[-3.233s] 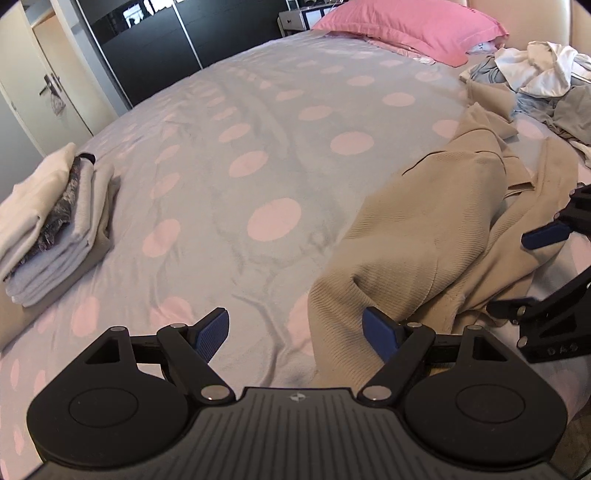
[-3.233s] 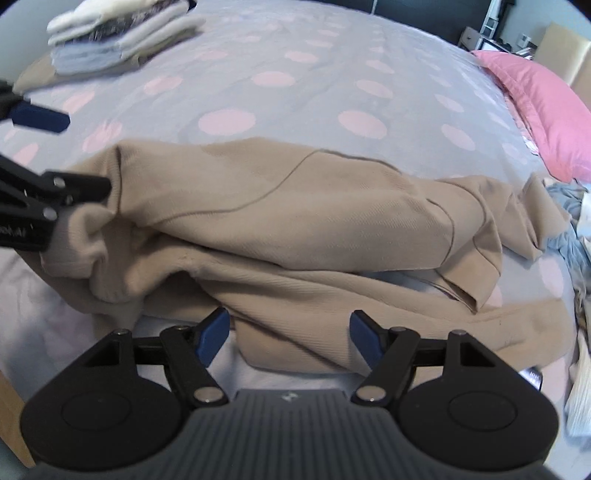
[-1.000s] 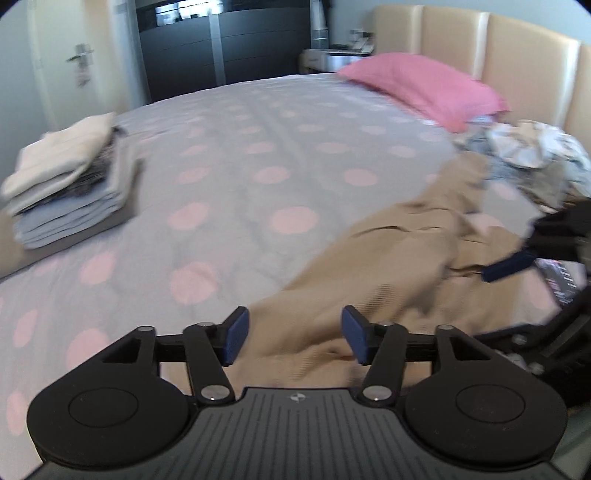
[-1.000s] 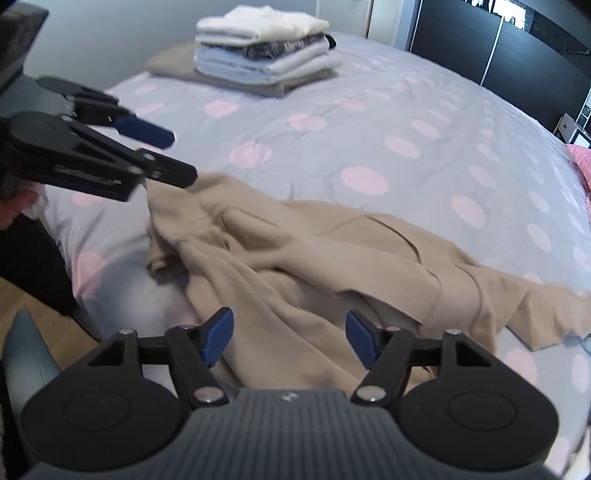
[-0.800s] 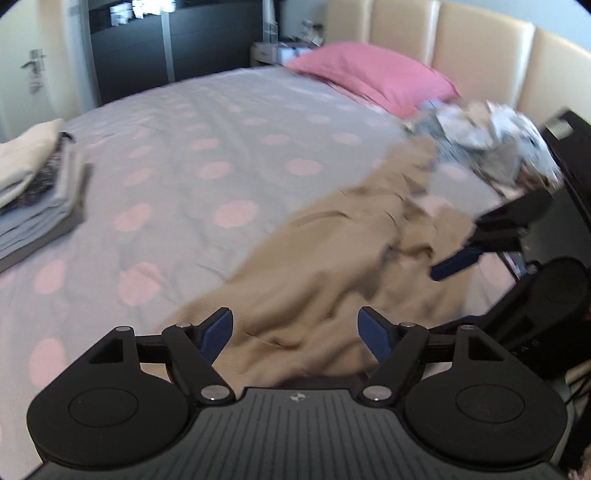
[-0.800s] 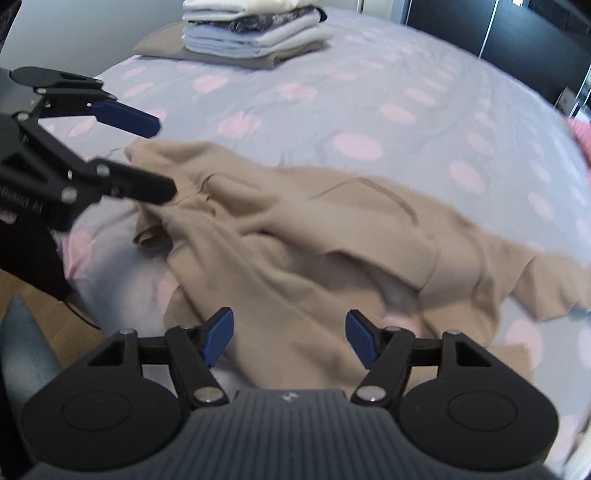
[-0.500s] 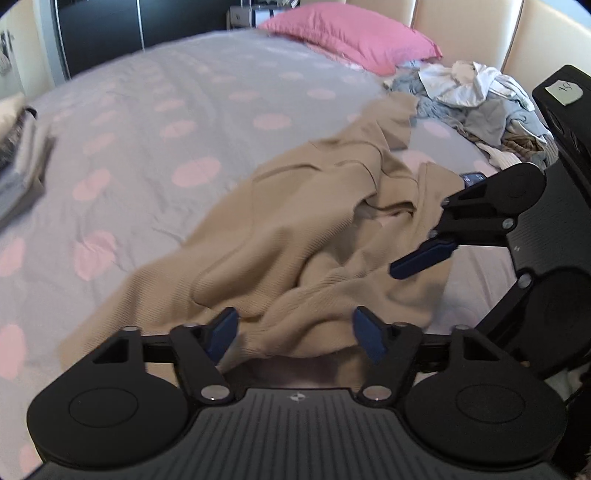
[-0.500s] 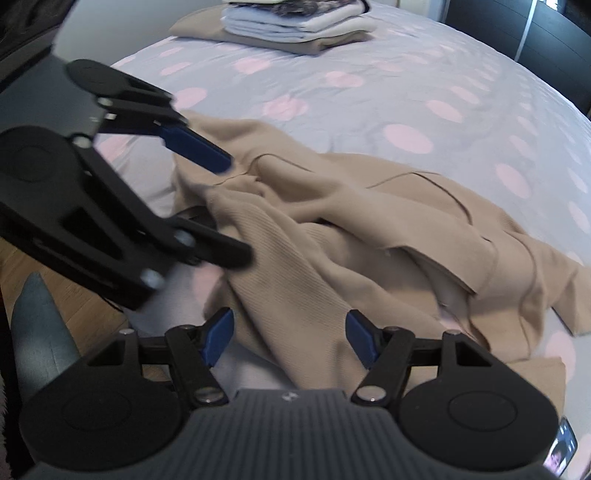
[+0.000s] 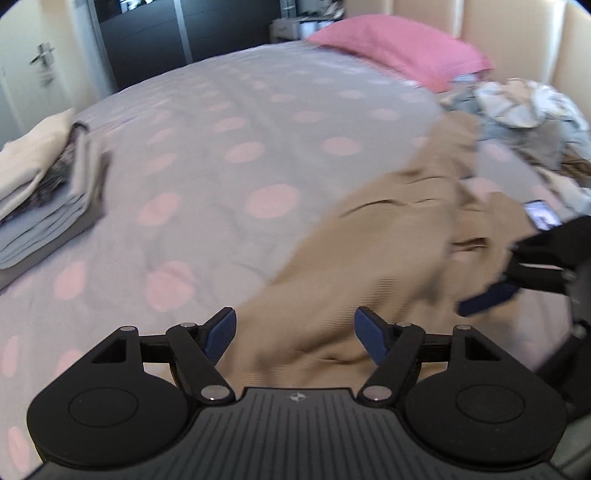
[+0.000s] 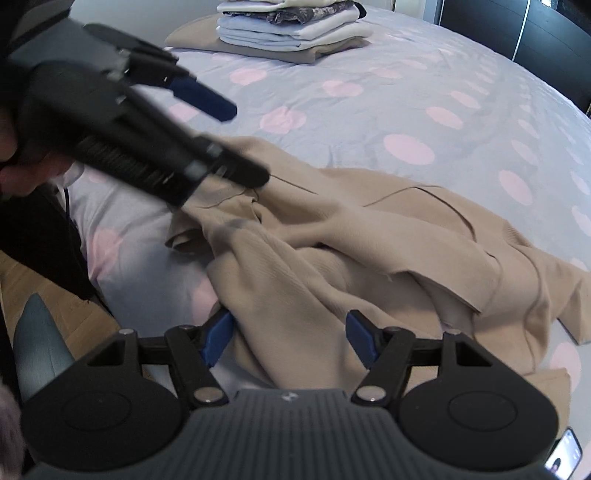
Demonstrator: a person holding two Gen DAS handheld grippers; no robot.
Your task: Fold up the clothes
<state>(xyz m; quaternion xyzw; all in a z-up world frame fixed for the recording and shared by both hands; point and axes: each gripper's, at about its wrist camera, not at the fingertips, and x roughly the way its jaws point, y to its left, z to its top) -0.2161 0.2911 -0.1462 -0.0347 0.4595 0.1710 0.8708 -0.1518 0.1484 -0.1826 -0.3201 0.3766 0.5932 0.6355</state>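
The beige garment (image 10: 369, 251) lay crumpled near the edge of the bed (image 10: 369, 110), with folds over folds and one part stretched toward the pile of unfolded clothes (image 9: 517, 118) beside the pink pillow (image 9: 399, 51). It looked like a ribbed knit, soft and rather thick, so I judge it would be limp, would sag under its own weight when lifted, and would not slip much between the pads. It would be best taken at a hem or a corner, where the cloth is single and the edge is clear, not in the middle of the heap.

The right gripper (image 10: 288, 332) had its fingers spread apart and grasped nothing; a bunched part of the cloth lay between and under them. The left gripper (image 9: 295, 330) was also spread wide and empty, low over the near end of the garment; in the right view it reached across, its lower finger at the cloth, perhaps touching.

Further away, a stack of folded clothes (image 10: 291, 26) rested on the far side of the bed. A phone (image 9: 541, 218) lay just beside the garment.
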